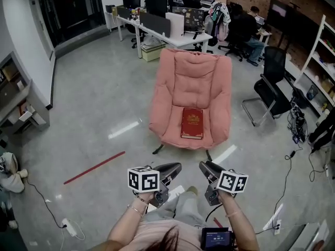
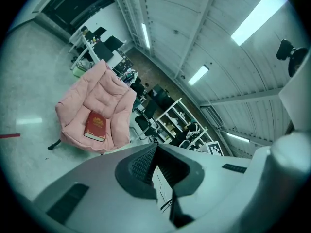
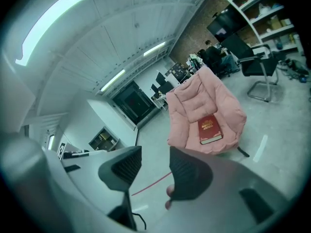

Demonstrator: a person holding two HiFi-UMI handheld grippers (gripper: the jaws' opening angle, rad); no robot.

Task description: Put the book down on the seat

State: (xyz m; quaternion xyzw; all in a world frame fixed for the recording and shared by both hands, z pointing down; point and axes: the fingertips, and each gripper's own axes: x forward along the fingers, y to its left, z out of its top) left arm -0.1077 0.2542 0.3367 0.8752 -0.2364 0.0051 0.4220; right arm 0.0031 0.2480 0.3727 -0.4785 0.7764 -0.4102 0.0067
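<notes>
A red book (image 1: 192, 123) lies flat on the seat of the pink padded armchair (image 1: 193, 77), close to the seat's front edge. Both grippers hang in the air in front of the chair, well short of the book and pointing toward it. My left gripper (image 1: 175, 167) has its jaws shut together with nothing in them. My right gripper (image 1: 205, 166) stands open with an empty gap between its pads. The left gripper view shows the book (image 2: 95, 126) on the chair (image 2: 104, 93) beyond the shut jaws. In the right gripper view the book (image 3: 210, 128) rests on the chair (image 3: 204, 96) past the open jaws.
A black office chair (image 1: 272, 88) stands right of the armchair, with shelves and floor cables (image 1: 296, 127) beyond it. Desks with monitors (image 1: 157, 25) and seated people fill the back. A red tape line (image 1: 94, 167) and a power strip (image 1: 68, 225) lie on the floor at left.
</notes>
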